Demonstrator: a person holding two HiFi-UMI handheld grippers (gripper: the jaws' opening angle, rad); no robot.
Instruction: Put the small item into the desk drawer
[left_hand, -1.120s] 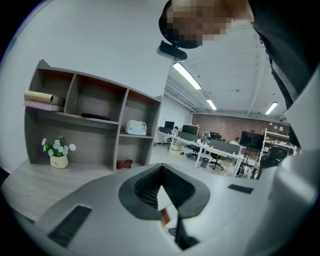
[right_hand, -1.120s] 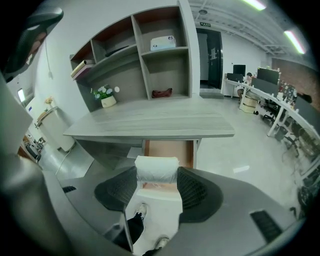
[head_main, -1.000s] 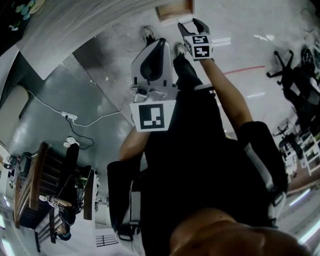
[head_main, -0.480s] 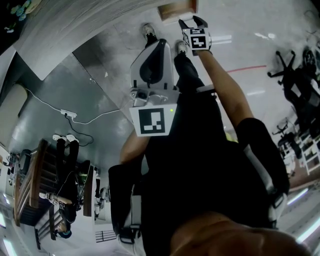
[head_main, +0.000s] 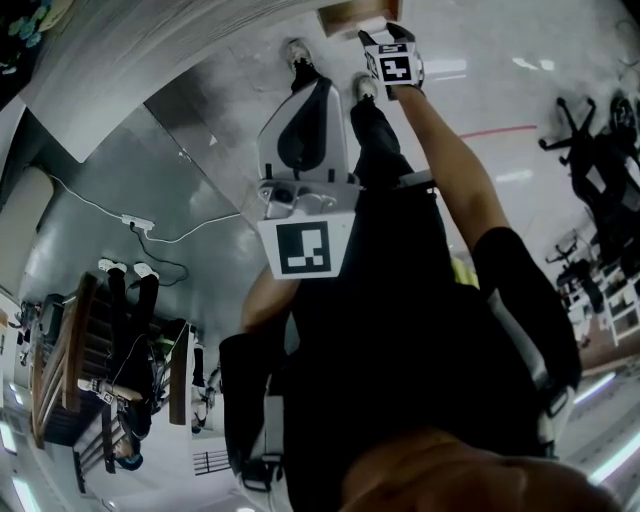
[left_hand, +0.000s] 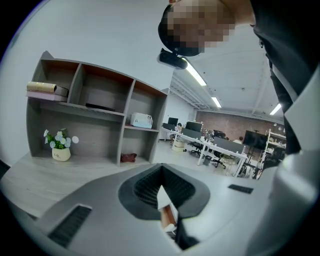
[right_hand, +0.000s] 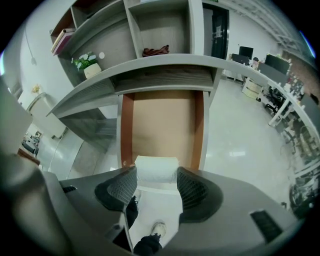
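The right gripper (right_hand: 157, 176) pinches a small white roll (right_hand: 156, 168) crosswise between its two jaws, the ribbed pads pressing on the roll's two ends. The roll hangs over the near end of the open drawer (right_hand: 162, 125), which is pulled out from under the desk (right_hand: 165, 67). The left gripper (left_hand: 161, 181) is raised, its jaws pressed together with nothing between them.
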